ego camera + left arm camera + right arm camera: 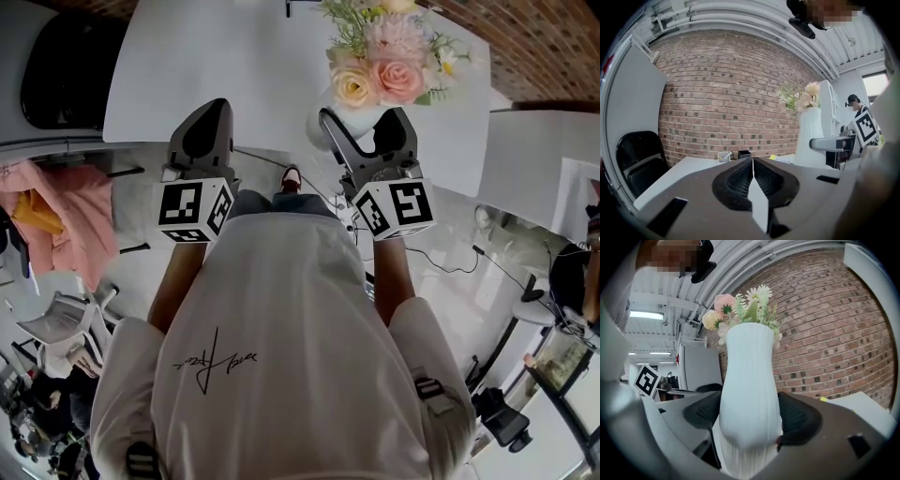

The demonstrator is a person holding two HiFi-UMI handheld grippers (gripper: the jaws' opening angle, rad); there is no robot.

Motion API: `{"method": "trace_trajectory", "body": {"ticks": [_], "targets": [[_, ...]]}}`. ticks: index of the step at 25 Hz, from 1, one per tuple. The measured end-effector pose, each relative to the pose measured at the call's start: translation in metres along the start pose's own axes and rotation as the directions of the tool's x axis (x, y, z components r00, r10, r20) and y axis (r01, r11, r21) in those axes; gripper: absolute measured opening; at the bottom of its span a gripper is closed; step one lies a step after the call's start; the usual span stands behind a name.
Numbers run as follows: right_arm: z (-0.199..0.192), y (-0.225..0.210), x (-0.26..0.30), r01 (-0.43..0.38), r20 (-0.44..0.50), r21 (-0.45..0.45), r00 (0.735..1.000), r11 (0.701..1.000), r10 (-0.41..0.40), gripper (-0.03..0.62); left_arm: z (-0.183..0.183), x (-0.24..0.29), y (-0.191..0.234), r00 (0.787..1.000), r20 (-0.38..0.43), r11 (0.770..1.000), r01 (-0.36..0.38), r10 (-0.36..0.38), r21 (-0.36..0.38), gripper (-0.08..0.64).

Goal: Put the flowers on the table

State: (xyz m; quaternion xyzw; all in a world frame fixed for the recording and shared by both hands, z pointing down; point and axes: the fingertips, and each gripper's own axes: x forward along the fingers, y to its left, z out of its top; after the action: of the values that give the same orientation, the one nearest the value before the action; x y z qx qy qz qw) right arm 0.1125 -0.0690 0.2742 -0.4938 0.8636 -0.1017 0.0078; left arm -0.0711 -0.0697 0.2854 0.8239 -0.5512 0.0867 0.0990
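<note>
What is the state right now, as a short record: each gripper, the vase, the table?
left gripper: jaws together, nothing between them
right gripper: shut on the white vase, jaws on either side of its lower body
white vase: ribbed, upright, holds the flowers
table: white, directly ahead of both grippers
vase on the table: cannot tell, its base is hidden
also on the table: small cup and black box by the brick wall
</note>
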Motion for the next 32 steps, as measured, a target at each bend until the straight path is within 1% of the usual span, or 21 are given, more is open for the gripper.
{"method": "trace_trajectory", "body": {"ticks": [6, 9, 16, 20, 27, 30, 32], "targets": [[-0.002, -0.013, 0.016, -0.022, 0.002, -0.003, 1.0, 1.0, 0.022, 0.405, -0.004, 0.006, 0.005, 0.999, -0.005, 0.999, -0.044, 0.044, -0.009, 0.011], [-0.003, -0.014, 0.029, -0.036, 0.002, -0.008, 0.999, 0.999, 0.036, 0.405, -0.007, 0.008, 0.009, 0.999, -0.015, 0.998, -0.053, 0.052, -0.015, 0.011], [-0.004, -0.022, 0.051, -0.044, -0.005, 0.024, 0.999, 0.999, 0.044, 0.405, -0.012, 0.016, 0.005, 0.999, -0.024, 0.999, -0.046, 0.045, -0.019, 0.011], [-0.006, -0.017, 0.066, -0.05, 0.003, 0.039, 0.999, 0.998, 0.05, 0.405, -0.023, 0.02, 0.008, 0.998, -0.051, 0.999, -0.037, 0.036, -0.025, 0.011], [-0.011, -0.02, 0.083, -0.054, -0.007, 0.012, 0.998, 0.998, 0.054, 0.405, -0.024, 0.034, 0.011, 0.998, -0.066, 0.999, -0.022, 0.02, -0.03, 0.011], [-0.015, -0.023, 0.094, -0.056, -0.009, -0.019, 0.998, 0.998, 0.056, 0.405, -0.025, 0.044, 0.018, 0.997, -0.073, 0.999, -0.017, 0.015, -0.03, 0.011], [-0.019, -0.023, 0.103, -0.056, -0.014, -0.016, 0.998, 0.998, 0.055, 0.405, -0.026, 0.05, 0.024, 0.997, -0.078, 0.999, -0.016, 0.013, -0.033, 0.011]]}}
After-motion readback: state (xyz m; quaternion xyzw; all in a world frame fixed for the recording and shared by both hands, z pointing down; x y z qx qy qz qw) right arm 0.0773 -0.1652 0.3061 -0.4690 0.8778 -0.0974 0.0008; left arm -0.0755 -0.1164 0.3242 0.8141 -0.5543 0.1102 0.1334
